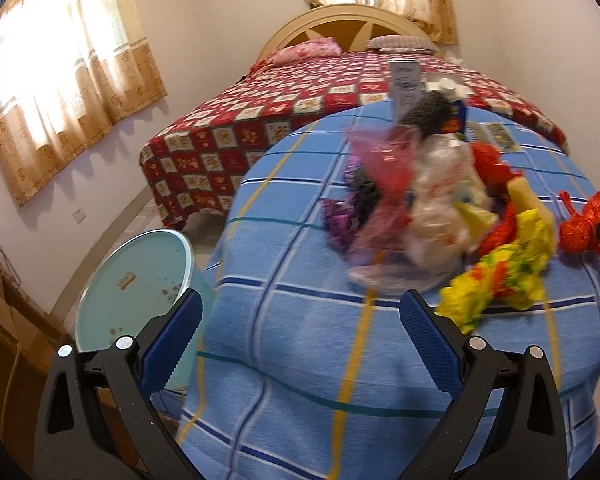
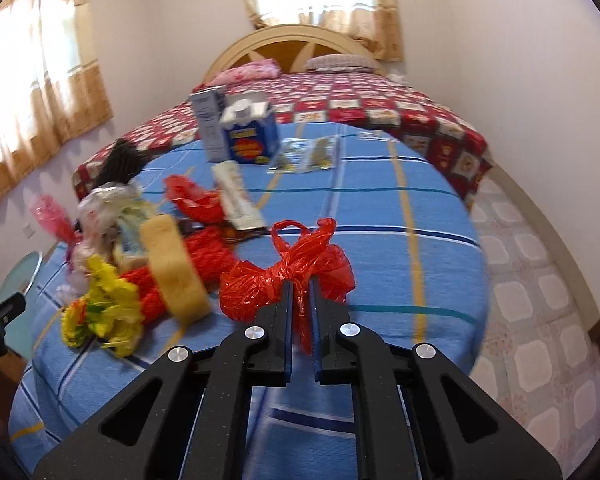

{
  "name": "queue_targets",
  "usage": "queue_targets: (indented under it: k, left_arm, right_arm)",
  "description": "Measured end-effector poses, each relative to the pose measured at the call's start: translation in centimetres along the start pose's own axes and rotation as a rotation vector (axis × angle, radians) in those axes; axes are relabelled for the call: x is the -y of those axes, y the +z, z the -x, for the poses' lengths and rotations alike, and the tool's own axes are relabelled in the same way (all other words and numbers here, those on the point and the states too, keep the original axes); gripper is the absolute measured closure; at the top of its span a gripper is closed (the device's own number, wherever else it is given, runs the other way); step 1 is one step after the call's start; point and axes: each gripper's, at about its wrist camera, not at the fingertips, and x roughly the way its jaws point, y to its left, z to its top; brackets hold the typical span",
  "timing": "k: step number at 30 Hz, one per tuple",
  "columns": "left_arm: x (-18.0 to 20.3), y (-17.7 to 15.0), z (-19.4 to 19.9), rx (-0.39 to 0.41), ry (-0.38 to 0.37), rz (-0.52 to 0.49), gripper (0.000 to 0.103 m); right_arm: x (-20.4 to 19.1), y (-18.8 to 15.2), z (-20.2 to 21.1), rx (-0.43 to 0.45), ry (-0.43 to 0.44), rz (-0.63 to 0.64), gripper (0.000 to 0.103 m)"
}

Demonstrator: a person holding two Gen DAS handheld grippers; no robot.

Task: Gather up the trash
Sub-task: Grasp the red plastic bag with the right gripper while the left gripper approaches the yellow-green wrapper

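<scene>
A pile of trash lies on the blue checked cloth of a round table (image 1: pixel 300 340): a clear plastic bag (image 1: pixel 440 208), a pink bag (image 1: pixel 380 168), a yellow wrapper (image 1: pixel 500 276) and red netting (image 2: pixel 204 256). My left gripper (image 1: pixel 300 312) is open and empty, above the table's near edge, short of the pile. My right gripper (image 2: pixel 301 292) is shut on a red plastic bag (image 2: pixel 296 272), which also shows at the right edge of the left wrist view (image 1: pixel 584 220). A yellow sponge (image 2: pixel 176 268) lies left of the red bag.
A pale green bin (image 1: pixel 136 280) stands on the floor left of the table. A blue carton (image 2: pixel 252 136) and a grey box (image 2: pixel 210 124) stand at the table's far side, with flat sachets (image 2: pixel 304 156) beside them. A bed with a red quilt (image 2: pixel 400 108) is behind.
</scene>
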Motion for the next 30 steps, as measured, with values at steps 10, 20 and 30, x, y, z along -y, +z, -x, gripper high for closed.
queue_targets:
  k: [10,20,30]
  left_arm:
    - [4.7,-0.8,-0.1,0.003,-0.103,-0.068,0.007]
    - [6.7,-1.2,-2.0,-0.063,-0.147,-0.101,0.033]
    - [6.8,-1.0,-2.0,-0.067,-0.173,-0.118,0.103]
  right_arm:
    - [2.3,-1.4,0.4,-0.002,0.0,-0.008,0.087]
    - [4.0,-1.5,0.8,0.037,0.031,-0.043,0.038]
    - [4.0,-0.1,-0.5,0.042,0.038,-0.028,0.031]
